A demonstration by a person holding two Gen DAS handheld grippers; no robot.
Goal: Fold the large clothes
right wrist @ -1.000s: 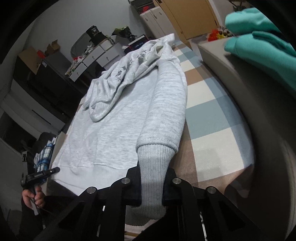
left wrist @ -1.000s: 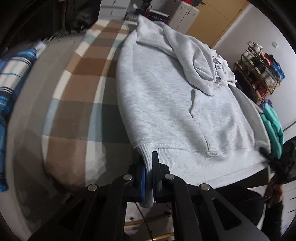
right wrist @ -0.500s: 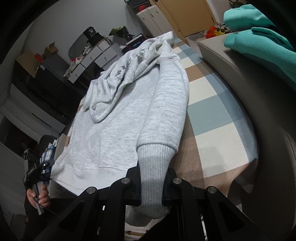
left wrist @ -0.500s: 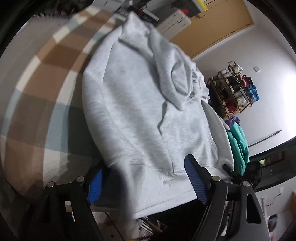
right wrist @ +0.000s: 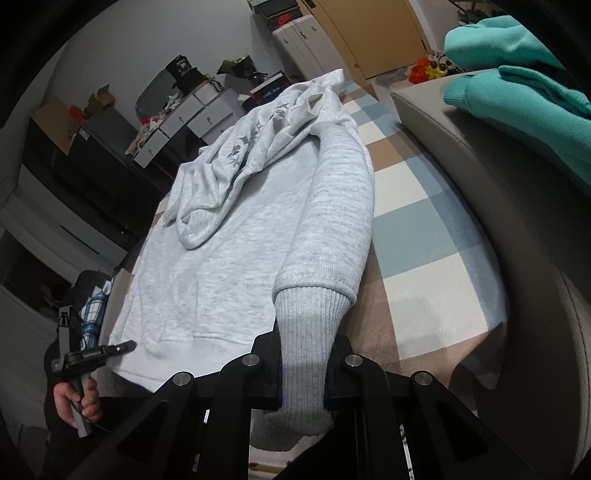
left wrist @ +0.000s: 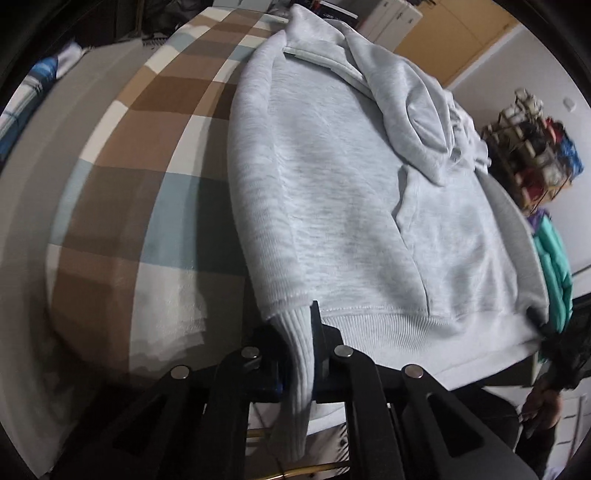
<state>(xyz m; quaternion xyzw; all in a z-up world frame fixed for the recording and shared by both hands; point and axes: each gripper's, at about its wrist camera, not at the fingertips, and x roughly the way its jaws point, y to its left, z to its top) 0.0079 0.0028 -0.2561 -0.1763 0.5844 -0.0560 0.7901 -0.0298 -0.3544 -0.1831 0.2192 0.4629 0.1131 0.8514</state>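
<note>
A light grey hoodie (left wrist: 351,192) lies flat on a checked blanket (left wrist: 147,155), hood folded down over its chest; it also shows in the right wrist view (right wrist: 229,243). My left gripper (left wrist: 299,332) is shut on the ribbed cuff (left wrist: 297,350) of the sleeve along the hoodie's left side. My right gripper (right wrist: 304,354) is shut on the ribbed cuff (right wrist: 306,332) of the other sleeve (right wrist: 332,206), which lies along the hoodie's right side. Both cuffs hang over the near edge.
A teal garment (right wrist: 524,96) lies on a grey cushion (right wrist: 498,206) to the right. A blue plaid cloth (left wrist: 22,96) sits far left. A rack (left wrist: 532,147), drawers (right wrist: 184,122) and a wooden door (right wrist: 362,33) stand behind.
My left gripper opened wide half a second ago near the hem, then closed on the left sleeve cuff. My right gripper stayed shut on its cuff with little movement.
</note>
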